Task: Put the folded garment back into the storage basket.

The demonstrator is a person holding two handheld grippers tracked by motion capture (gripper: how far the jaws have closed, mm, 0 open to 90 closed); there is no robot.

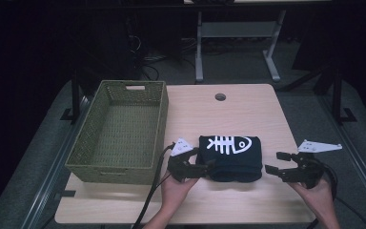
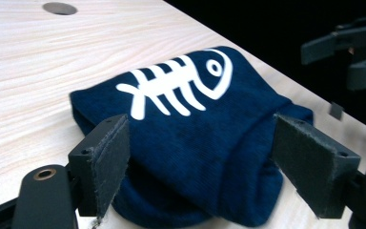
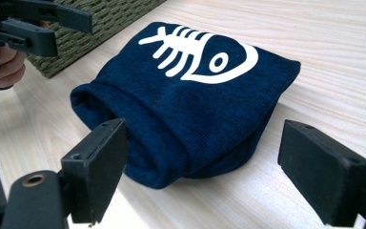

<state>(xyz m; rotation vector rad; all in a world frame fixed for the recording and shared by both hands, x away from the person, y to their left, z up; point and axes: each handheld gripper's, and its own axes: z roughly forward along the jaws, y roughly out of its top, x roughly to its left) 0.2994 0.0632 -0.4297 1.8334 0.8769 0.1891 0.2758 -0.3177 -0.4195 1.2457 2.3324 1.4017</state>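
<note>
So, quick rundown of the table:

Garment: a folded navy-blue knit cloth with a white fish-skeleton print (image 1: pixel 232 157) lies flat on the pale wood-grain tabletop (image 1: pixel 228 109), right between the two tools.

Left tool: the black two-jaw left gripper (image 1: pixel 199 169) has its jaws spread wide, one on each side of the cloth's near rolled edge. In the left gripper view the cloth (image 2: pixel 190 129) sits between the jaws, and the left-hand pad looks to be touching the fabric, but nothing is squeezed.

Right tool: the black two-jaw right gripper (image 1: pixel 279 168) is also spread apart, holding nothing, just beside the cloth's other end. In the right gripper view the cloth (image 3: pixel 186 100) is straight ahead of the jaws, and I can't tell if they touch it.

Basket: an olive-green woven rectangular basket (image 1: pixel 91 129) stands just past the left tool, on its far side from the cloth.

Hole: a small round grey cable port (image 1: pixel 220 97) is in the tabletop, well beyond both tools.
</note>
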